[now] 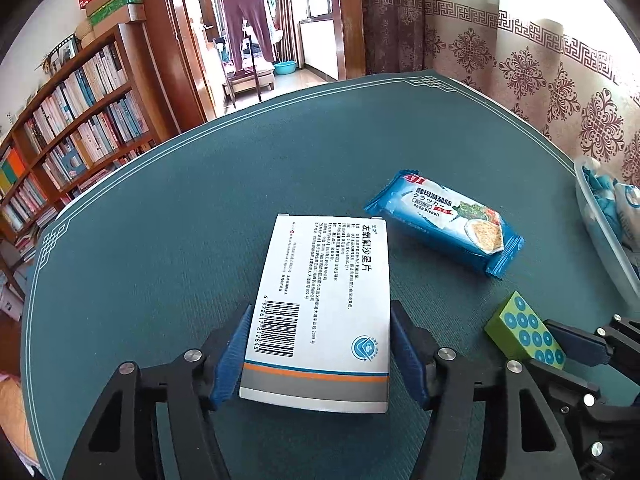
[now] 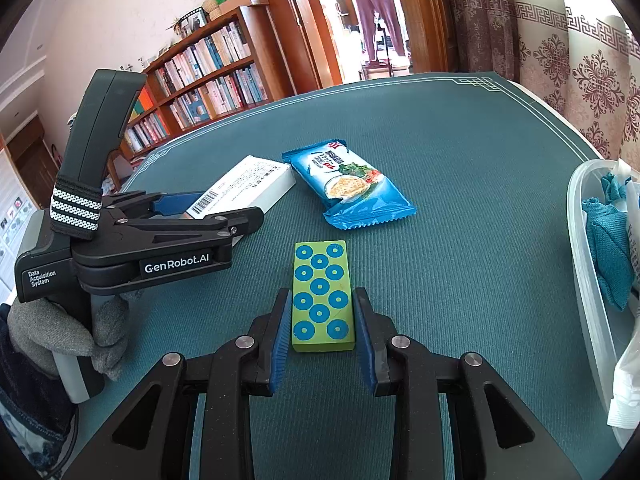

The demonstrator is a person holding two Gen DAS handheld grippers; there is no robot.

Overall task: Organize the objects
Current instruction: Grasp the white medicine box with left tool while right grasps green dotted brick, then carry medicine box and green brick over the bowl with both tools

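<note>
At lower centre of the left wrist view, the left gripper (image 1: 318,350) has its blue pads pressed to both sides of the white medicine box (image 1: 322,304). In the right wrist view, the right gripper (image 2: 322,334) straddles the green dotted block (image 2: 322,296), jaws apart with slim gaps. The blue cracker packet (image 2: 348,184) lies above on the teal table mat (image 2: 460,220)

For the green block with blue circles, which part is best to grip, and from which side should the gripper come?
Grip the green block across its two long side faces, near the end closest to the right gripper. It lies flat on the teal table mat with its long axis pointing along the fingers, so come in low from that near short end. The jaws already stand on either side of it.
</note>
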